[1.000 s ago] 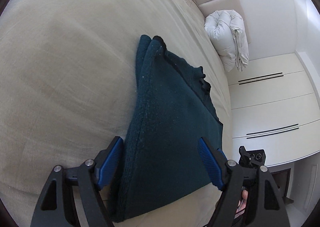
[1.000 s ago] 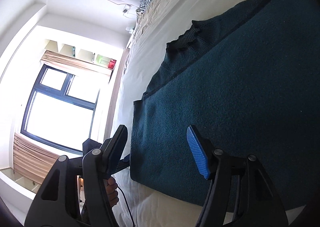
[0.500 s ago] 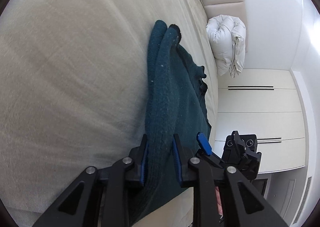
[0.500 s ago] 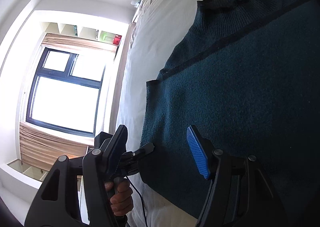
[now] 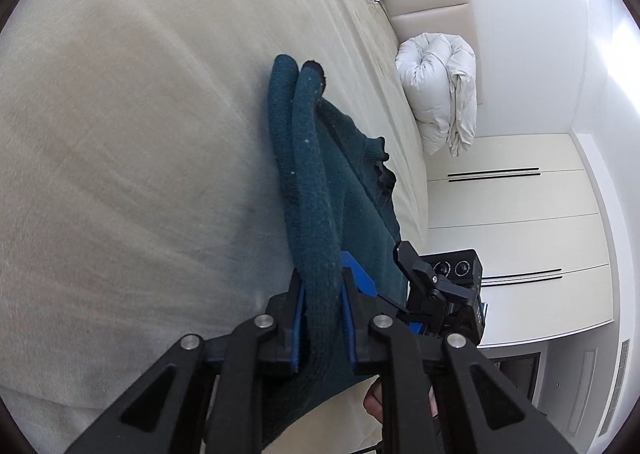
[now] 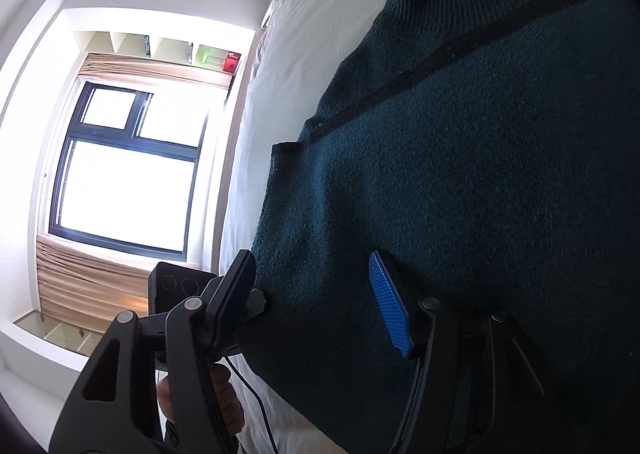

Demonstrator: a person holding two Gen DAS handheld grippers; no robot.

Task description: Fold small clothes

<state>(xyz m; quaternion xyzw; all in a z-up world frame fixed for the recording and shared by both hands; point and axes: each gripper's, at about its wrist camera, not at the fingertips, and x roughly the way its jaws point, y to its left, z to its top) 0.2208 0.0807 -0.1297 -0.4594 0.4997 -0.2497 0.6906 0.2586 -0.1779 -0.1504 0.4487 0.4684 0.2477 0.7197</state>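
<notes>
on the beige bed sheet (image 5: 132,158) lies the dark teal knitted sweater (image 6: 460,182), spread flat with its ribbed collar toward the headboard. the left gripper (image 5: 322,318) has its jaws closing on a thick rolled edge of the knit, pads pressing both sides of the fabric. the right gripper (image 6: 316,294) has its jaws apart and narrowing slowly over the hem corner; the cloth sits between them but the pads are not yet squeezing it. to do this step well, i judge the right side should bite both layers at the corner before any lift, matching the left hold, so the edge rises evenly. lifting on one grip alone would likely skew the fold and drag the sweater across the bed.
</notes>
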